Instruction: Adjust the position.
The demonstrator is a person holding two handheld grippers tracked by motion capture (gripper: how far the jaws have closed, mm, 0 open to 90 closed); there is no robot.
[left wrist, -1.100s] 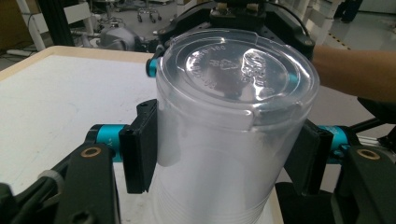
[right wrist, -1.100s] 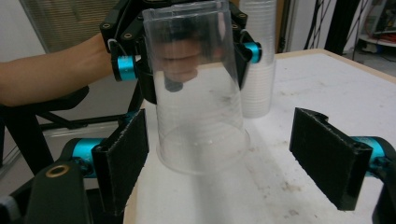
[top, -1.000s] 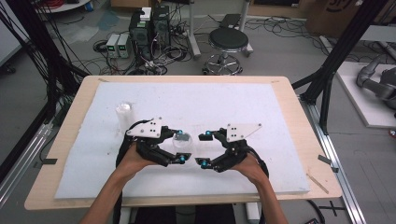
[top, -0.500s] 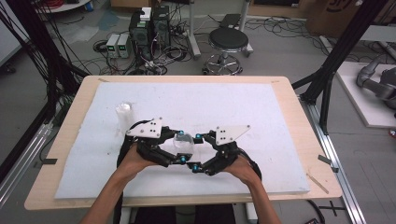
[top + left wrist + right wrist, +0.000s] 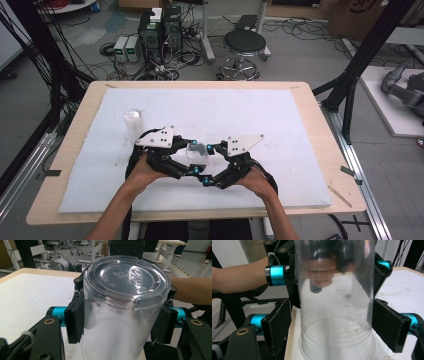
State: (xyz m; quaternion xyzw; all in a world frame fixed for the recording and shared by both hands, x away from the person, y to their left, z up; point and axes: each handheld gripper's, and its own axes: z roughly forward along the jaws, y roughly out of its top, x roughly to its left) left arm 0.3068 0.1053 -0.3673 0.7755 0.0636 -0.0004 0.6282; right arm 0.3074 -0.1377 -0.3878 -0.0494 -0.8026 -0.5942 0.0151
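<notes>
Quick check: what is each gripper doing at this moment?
Left gripper: closed on the clear cup.
Right gripper: jaws either side of the same cup; contact cannot be told.

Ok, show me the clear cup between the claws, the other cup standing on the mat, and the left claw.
clear cup [image 5: 120,315], left gripper view, on its side wall.
other cup [image 5: 132,121], high view, on its side wall.
left claw [image 5: 192,159], high view, midway between its fingertips.

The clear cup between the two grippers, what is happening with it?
A person holds the clear plastic cup upside down over the white table mat. The left gripper is clamped on its sides near the base. The right gripper brackets the cup lower down. A second cup stands at the left.
</notes>
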